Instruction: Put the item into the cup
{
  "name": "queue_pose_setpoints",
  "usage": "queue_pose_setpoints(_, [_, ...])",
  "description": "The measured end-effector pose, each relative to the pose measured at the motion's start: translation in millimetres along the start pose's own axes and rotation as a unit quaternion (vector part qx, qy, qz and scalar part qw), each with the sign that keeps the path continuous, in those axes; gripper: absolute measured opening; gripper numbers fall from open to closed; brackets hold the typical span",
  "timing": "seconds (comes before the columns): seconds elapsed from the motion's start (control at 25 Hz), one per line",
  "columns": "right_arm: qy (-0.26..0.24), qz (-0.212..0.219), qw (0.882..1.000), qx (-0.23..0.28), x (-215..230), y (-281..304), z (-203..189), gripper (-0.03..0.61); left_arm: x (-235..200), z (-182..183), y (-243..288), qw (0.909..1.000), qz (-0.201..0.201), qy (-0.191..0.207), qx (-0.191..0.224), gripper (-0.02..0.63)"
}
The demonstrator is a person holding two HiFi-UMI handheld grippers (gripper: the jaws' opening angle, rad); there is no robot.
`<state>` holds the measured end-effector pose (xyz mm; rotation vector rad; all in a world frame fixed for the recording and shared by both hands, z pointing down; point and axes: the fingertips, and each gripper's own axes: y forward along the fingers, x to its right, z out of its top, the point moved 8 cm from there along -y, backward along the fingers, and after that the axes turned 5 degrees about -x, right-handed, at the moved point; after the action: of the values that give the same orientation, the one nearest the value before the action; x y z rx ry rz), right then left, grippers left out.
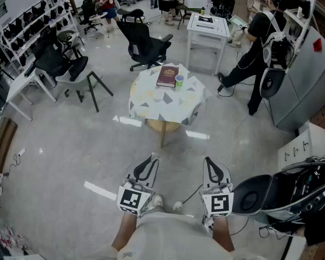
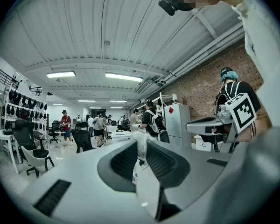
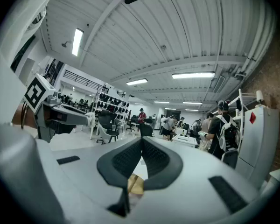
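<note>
A round table (image 1: 151, 108) with a patterned cloth stands in the middle of the floor, well ahead of both grippers. On its far side lie a dark red book (image 1: 167, 76) and, right beside it, a small green cup (image 1: 179, 80). I cannot make out any smaller item. My left gripper (image 1: 153, 158) is held level and low in the head view, its jaws a narrow gap apart with nothing between them; the table's cloth (image 2: 140, 146) shows through that gap. My right gripper (image 1: 207, 160) is level beside it, its pads meeting at the tips and empty.
Black office chairs (image 1: 146, 43) stand behind the table and a grey chair (image 1: 76, 75) to its left. A white desk (image 1: 208, 28) and several people are at the back. A black chair (image 1: 260, 195) sits close on my right. Tape strips (image 1: 127, 121) mark the floor.
</note>
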<state>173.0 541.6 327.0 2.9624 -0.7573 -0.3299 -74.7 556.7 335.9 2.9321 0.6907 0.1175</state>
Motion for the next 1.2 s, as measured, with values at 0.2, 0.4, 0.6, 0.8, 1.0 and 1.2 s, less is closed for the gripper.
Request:
queue_pose_setpoints(0.2, [0.002, 0.005, 1.0, 0.014, 16.1, -1.2, -8.6, 0.009, 15.6, 1.7, 9.3, 1.0, 0.006, 0.005, -0.003, 0.066])
queue_pose_setpoints(0.4, [0.016, 0.024, 0.999, 0.017, 25.4, 5.7, -7.8, 0.009, 23.1, 4.7, 20.4, 0.9999, 0.011, 0.003, -0.005, 0.066])
queue_pose_setpoints(0.6, [0.014, 0.024, 0.999, 0.017, 36.6, 23.0, -6.9, 0.009, 18.4, 8.3, 39.7, 0.9999, 0.012, 0.004, -0.005, 0.066])
queue_pose_setpoints(0.8, [0.015, 0.018, 1.0, 0.011, 41.2, 48.4, -9.6, 0.009, -1.0, 5.8, 63.6, 0.9999, 0.01, 0.004, -0.004, 0.066])
queue_pose_setpoints(1.0, [0.011, 0.006, 1.0, 0.0, 41.2, 85.1, -7.9, 0.009, -35.4, 3.4, 89.8, 1.0, 0.002, 0.003, -0.005, 0.066])
queue_pose_setpoints(1.2, [0.001, -0.007, 1.0, -0.006, 41.6, 125.8, 2.4, 0.009, -76.0, 9.7, 115.6, 0.9999, -0.009, 0.009, -0.006, 0.066])
